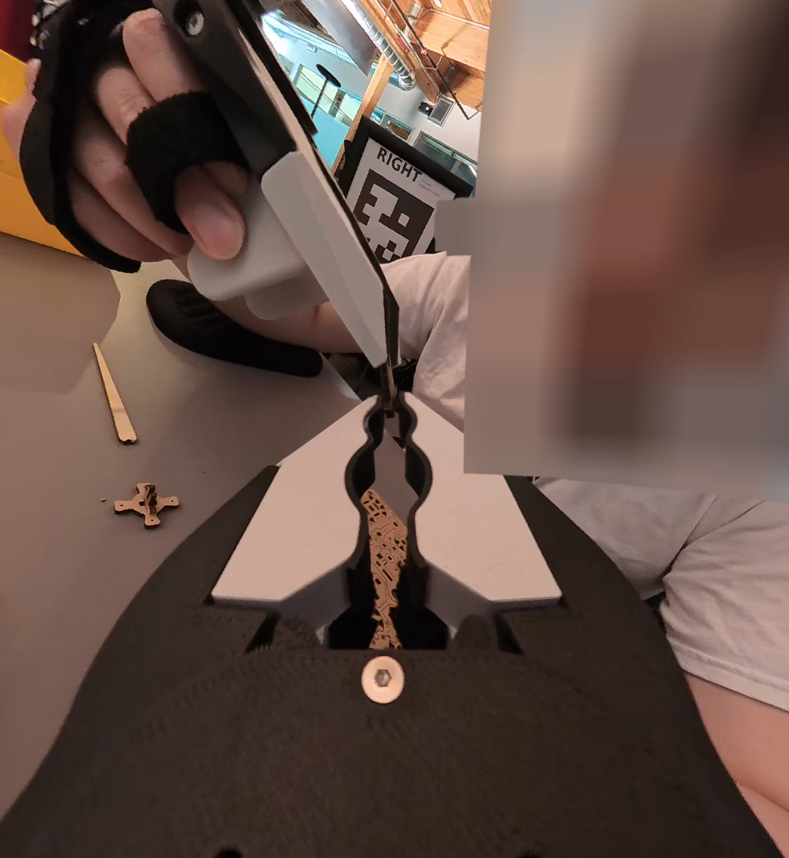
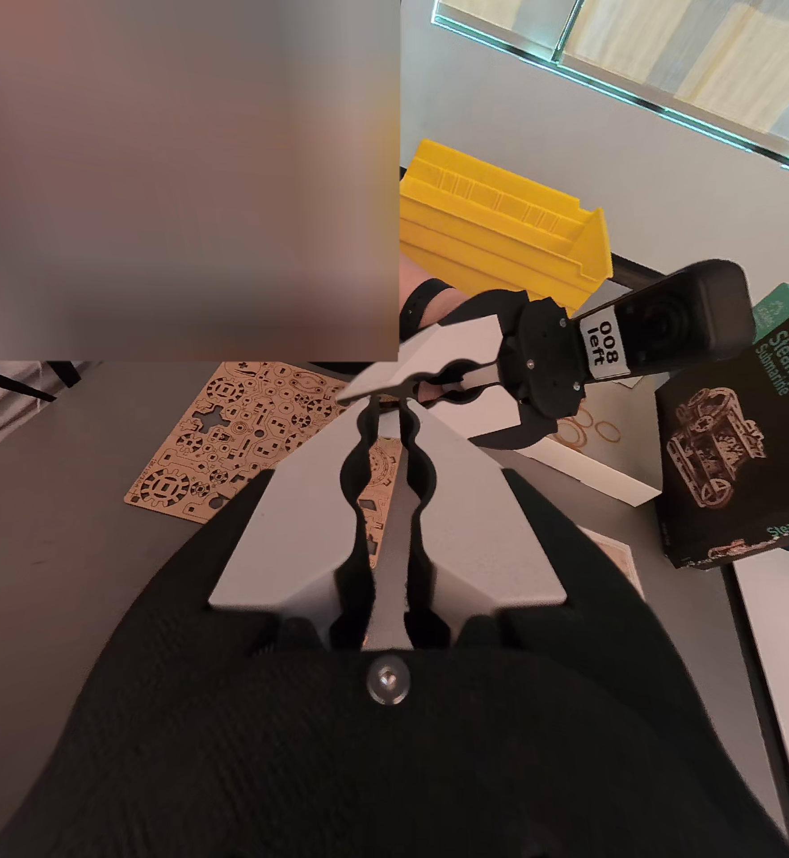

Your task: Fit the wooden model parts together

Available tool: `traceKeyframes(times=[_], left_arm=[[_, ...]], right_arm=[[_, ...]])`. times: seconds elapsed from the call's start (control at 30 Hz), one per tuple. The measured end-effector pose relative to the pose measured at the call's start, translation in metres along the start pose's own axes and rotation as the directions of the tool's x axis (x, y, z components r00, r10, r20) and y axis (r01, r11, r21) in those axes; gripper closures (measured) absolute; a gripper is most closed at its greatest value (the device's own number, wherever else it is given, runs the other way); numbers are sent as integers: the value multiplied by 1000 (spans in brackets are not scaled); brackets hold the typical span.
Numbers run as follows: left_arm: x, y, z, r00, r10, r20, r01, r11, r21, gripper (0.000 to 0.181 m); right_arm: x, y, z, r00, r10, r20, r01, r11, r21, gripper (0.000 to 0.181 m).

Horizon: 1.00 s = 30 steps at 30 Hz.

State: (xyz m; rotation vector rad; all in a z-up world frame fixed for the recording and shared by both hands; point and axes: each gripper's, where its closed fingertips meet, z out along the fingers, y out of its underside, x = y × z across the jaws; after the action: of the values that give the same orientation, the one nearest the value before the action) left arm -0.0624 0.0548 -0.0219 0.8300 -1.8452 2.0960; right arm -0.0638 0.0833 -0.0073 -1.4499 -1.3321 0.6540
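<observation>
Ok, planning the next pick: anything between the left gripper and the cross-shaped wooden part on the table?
Nothing visible does: bare table separates the left gripper and the cross-shaped wooden part; the wooden stick lies farther off.

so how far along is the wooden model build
Done: one small cross-shaped assembly lies on the table. In hand: the left gripper and right gripper meet tip to tip, pinching something tiny. Left: a loose strip and the mostly unpunched parts sheet.
</observation>
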Motion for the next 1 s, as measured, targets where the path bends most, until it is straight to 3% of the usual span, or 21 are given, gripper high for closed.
traceKeyframes(times=[0.13, 0.3, 0.57, 0.63, 0.7, 0.77, 0.9, 1.0], left_arm=[[0, -3, -2, 1000, 15, 11, -15, 1000, 13, 181], [5, 2, 4, 1000, 13, -13, -14, 1000, -26, 181], [5, 4, 6, 1000, 6, -16, -7, 999, -36, 181], [-3, -3, 3, 1000, 1, 26, -2, 1000, 3, 163], [-16, -8, -5, 995, -16, 99, 12, 999, 42, 156], [-29, -7, -14, 985, -20, 171, 10, 998, 57, 161], [-33, -11, -21, 982, -45, 181, 29, 995, 93, 163], [-38, -9, -21, 977, -39, 209, 23, 997, 77, 162]], right_arm=[[1, -3, -1, 1000, -22, -19, 22, 1000, 11, 174], [-9, -1, 4, 998, 23, 55, -23, 1000, 1, 165], [-15, -1, 7, 994, 41, 99, -43, 999, 13, 174], [-11, 2, 1, 996, 53, 71, -53, 999, -12, 175], [-1, 22, -13, 995, 100, 0, -99, 988, -119, 175], [5, 48, -26, 978, 191, -82, -205, 952, -228, 175], [9, 91, -36, 920, 315, -231, -382, 848, -366, 175], [0, 121, -40, 894, 316, -319, -439, 763, -474, 175]])
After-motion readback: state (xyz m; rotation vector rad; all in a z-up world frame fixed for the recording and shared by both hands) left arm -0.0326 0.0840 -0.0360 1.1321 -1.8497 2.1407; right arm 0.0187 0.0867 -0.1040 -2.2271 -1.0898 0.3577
